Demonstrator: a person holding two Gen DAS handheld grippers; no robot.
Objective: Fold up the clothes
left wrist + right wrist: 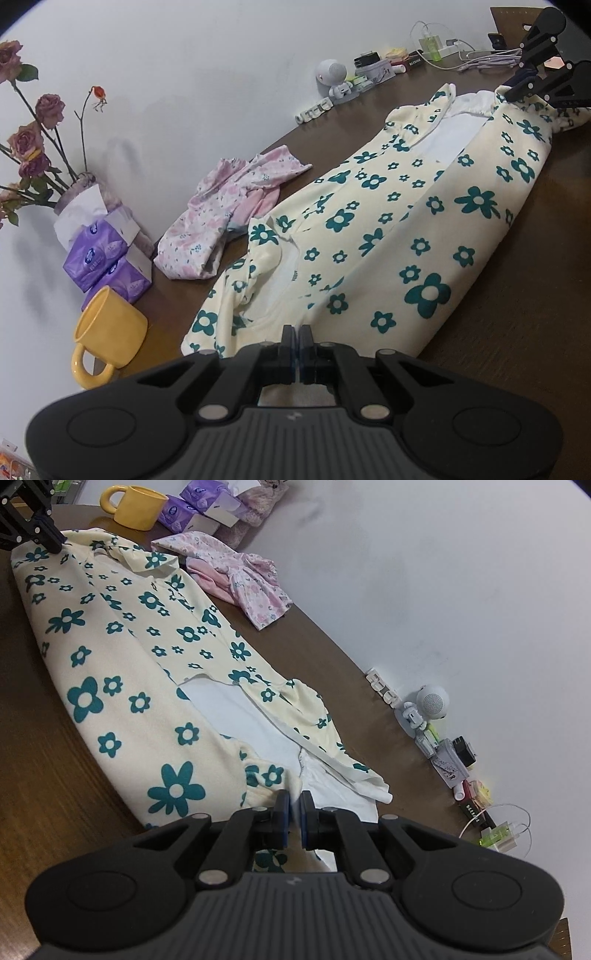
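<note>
Cream garment with teal flowers (pixel 388 229) lies stretched lengthwise on the brown tabletop (pixel 517 325), one long side already turned over so that the white lining shows along the middle. I judge this the first lengthwise fold, partly laid and not yet flattened.

My left hand-held gripper (pixel 296 334) is clenched on the edge of the garment at the near end in the left wrist view; fabric sits between the pads. My right hand-held gripper (pixel 294 801) is clenched on a pinch of the cream cloth at the opposite end, beside the exposed lining. The cloth between the two grips looks fairly taut, with some bunching at the cuffs.

Second garment, pink floral (pixel 229 210), lies crumpled by the wall, just beyond the cream one and untouched.

Remaining, by my estimate: finish the side fold, fold crosswise, then the whole pink piece. Less than half done.

Yellow mug (pixel 109 328) stands close to the cream garment's left end; risk of snagging.
</note>
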